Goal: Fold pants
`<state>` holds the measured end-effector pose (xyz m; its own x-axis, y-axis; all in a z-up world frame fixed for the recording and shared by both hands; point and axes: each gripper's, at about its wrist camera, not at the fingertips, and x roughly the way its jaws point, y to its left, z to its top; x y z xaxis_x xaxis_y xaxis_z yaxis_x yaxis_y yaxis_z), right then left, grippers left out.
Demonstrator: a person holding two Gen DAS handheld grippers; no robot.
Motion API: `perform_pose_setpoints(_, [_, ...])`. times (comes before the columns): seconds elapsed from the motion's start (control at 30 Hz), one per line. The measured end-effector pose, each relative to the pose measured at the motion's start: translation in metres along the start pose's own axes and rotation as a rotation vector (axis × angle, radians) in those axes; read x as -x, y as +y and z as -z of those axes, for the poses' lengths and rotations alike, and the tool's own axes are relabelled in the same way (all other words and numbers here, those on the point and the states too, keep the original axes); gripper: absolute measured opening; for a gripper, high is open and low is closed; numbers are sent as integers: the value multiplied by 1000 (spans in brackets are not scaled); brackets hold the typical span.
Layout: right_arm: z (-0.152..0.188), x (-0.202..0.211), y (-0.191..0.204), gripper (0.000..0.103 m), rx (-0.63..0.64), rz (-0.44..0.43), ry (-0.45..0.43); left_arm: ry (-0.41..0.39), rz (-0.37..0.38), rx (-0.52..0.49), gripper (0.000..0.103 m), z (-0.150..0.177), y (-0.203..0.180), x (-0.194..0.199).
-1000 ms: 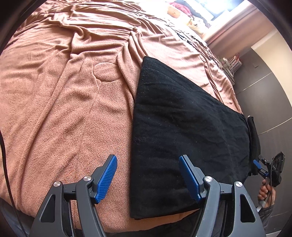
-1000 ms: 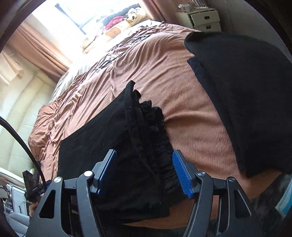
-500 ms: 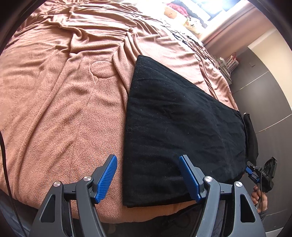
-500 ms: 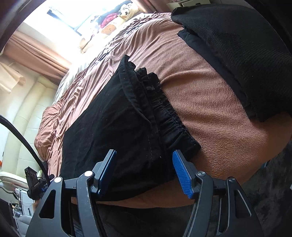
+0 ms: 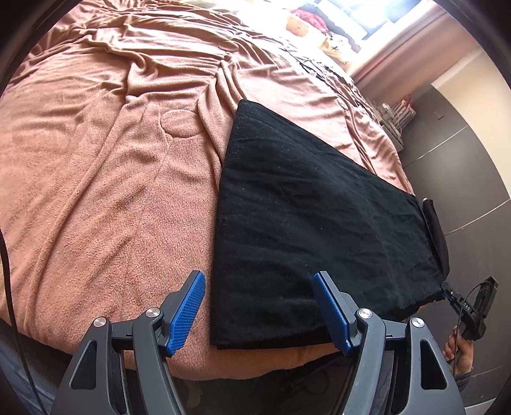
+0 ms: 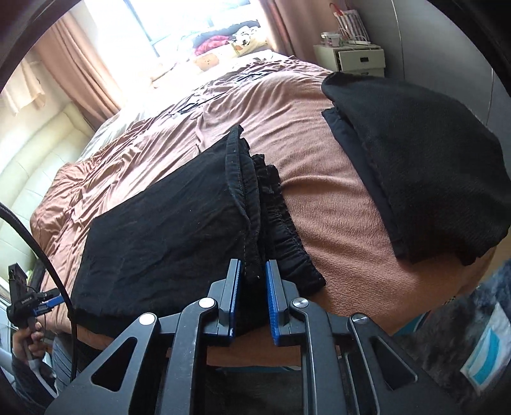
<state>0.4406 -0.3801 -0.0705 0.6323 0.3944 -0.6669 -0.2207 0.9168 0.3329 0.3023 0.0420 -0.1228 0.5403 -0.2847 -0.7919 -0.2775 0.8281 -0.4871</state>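
Black pants [image 6: 166,230], half-folded on the bed [image 5: 95,191], are clamped at the waistband by the right gripper [image 6: 252,298], while the left gripper [image 5: 258,313] is held wide apart, so gripping the fold comes next.

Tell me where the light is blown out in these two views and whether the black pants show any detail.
Right wrist view: window glare washes out the far bed; pants keep faint creases, waistband stitching readable. Left wrist view: overexposed window top right; pants nearly flat black, fisheye bending the bed.
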Motion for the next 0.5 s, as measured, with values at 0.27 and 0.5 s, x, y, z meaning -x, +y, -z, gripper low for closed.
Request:
perform_pose_setpoints(0.27, [7, -5, 6, 13, 30, 57, 63, 1, 1, 10, 72, 4, 3, 1])
perform_pose_setpoints(0.5, [24, -8, -44, 52, -288, -176, 70, 4, 6, 19, 72, 5, 6, 0])
